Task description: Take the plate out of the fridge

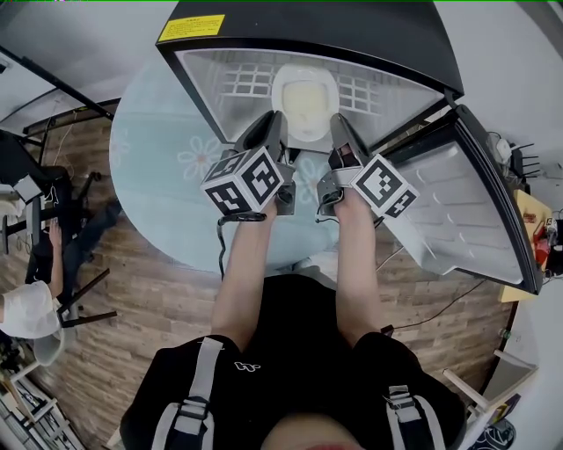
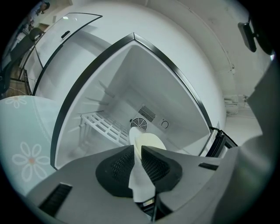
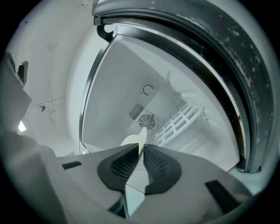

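Plate (image 1: pixel 304 105) at fridge (image 1: pixel 308 26) mouth; left gripper (image 1: pixel 276 121) pinches its left rim, right gripper (image 1: pixel 339 125) its right rim. Fridge walls flank plate; door (image 1: pixel 466 211) open at right; wire shelf (image 1: pixel 246 83) farther in.

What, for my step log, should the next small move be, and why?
Probably draw the plate straight back out of the fridge, keeping it level. The left gripper and right gripper are each shut on its rim, one on each side, yet it lies inside the fridge. The door stands wide at the right, so the way out looks open.
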`<state>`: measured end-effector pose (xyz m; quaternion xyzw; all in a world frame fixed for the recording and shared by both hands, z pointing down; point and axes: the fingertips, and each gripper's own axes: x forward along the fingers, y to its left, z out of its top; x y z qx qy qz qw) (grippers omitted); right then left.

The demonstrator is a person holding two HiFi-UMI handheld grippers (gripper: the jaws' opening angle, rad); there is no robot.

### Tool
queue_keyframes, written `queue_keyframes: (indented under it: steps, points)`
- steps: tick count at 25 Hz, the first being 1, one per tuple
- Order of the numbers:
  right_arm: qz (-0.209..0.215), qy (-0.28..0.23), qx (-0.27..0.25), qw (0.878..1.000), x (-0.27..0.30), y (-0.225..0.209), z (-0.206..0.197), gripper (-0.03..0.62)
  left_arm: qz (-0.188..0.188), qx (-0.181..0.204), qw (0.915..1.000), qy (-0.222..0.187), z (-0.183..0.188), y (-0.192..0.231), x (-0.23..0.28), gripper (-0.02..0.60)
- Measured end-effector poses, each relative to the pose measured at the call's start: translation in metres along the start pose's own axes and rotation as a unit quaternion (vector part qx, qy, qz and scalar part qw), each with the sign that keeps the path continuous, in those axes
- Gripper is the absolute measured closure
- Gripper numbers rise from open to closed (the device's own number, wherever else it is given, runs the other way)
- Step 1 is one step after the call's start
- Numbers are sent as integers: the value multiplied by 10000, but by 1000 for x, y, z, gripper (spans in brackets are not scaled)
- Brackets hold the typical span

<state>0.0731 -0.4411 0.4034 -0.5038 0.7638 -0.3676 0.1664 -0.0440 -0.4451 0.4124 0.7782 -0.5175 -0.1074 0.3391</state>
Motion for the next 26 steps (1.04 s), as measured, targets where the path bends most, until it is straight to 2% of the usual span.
queue_keyframes:
  steps: [12,26]
  points:
    - [240,81,36,9997,-21,7,-1,560,158,93,9996,-209,-3,-17,-25,541]
    - [389,198,129,9990,-65,-5,2,560,376,68,9989,-259,-36,-47,-47,541]
